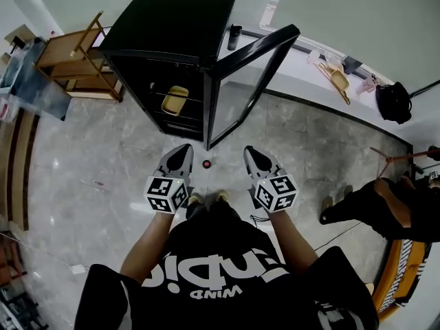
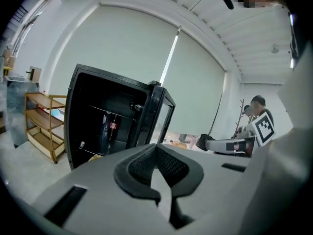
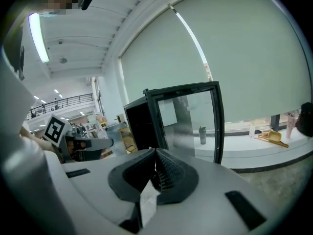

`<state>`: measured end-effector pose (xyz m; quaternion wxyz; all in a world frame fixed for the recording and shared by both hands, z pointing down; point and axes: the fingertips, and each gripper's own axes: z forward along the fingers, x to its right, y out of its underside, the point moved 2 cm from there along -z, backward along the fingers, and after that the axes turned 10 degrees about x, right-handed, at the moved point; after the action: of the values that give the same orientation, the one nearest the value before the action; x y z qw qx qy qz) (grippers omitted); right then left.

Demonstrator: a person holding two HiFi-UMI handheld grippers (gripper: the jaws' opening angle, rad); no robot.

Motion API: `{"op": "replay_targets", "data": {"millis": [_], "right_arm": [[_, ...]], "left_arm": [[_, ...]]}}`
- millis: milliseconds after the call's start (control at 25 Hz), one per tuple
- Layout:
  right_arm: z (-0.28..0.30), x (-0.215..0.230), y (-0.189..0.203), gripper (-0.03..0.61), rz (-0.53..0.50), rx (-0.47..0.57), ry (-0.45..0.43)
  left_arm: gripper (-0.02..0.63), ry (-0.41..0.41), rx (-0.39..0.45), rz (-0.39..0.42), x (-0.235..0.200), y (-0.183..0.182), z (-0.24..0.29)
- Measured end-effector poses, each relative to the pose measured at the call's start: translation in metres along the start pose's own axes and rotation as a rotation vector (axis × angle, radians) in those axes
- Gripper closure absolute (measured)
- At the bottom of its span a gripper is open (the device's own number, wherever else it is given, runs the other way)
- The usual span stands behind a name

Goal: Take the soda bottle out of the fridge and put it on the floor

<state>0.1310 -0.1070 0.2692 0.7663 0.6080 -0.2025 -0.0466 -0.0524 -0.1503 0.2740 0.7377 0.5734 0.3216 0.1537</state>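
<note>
soda bottle (image 2: 113, 127): red label, upright in fridge (image 1: 175, 19), frame's left | red dot (image 1: 206, 163) on floor (image 1: 103, 184): unclear | likely heavy, stiff, slick; take mid-body | left gripper (image 1: 182, 151), right gripper (image 1: 251, 154): closed, empty

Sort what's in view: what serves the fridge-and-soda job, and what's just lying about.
Job: fridge, its open door, red-labelled bottle inside, red-capped thing on the floor, left gripper, right gripper.
Lying about: wooden rack, wooden scoop, black bag, dark cup.
</note>
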Motion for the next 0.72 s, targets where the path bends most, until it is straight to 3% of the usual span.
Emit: {"op": "replay_targets", "data": {"millis": [280, 720], "right_arm": [[-0.019, -0.002, -0.013, 0.554, -0.015, 0.006, -0.013], [-0.031, -0.015, -0.035, 0.554, -0.087, 0.085, 0.011]], "left_arm": [[0.606, 0.037, 0.002, 0.044, 0.009, -0.021, -0.017], [0.606, -0.049, 0.051, 0.087, -0.011, -0.033, -0.068]]}}
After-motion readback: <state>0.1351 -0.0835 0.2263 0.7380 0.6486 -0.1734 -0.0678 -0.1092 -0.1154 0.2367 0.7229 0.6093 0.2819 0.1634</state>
